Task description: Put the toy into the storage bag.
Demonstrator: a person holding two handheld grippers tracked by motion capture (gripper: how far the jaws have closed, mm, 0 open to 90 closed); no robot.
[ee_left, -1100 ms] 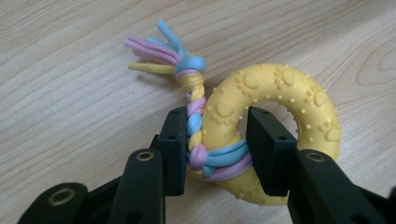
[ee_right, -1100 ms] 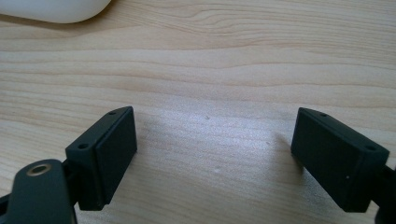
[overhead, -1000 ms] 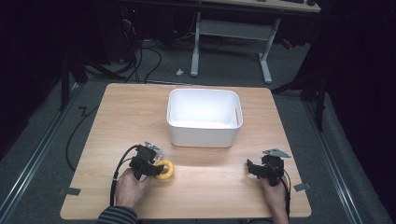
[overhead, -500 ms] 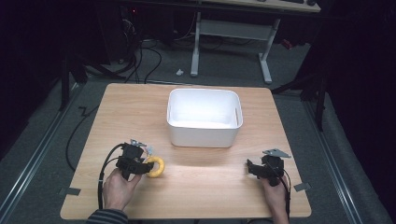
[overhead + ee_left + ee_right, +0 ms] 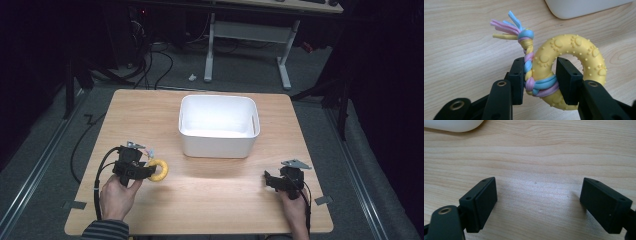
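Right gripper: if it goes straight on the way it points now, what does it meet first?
Probably only bare wooden table; the right gripper is open, and the white plastic bin sits off-line.

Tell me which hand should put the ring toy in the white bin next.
Left, probably. Its tongs are already shut on the ring toy, just in front of the bin. The right tongs are open over bare table, holding nothing.

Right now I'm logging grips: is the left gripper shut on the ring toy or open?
Shut on it. The left gripper has both jaws pressed against the yellow ring toy where its braided rope wraps it.
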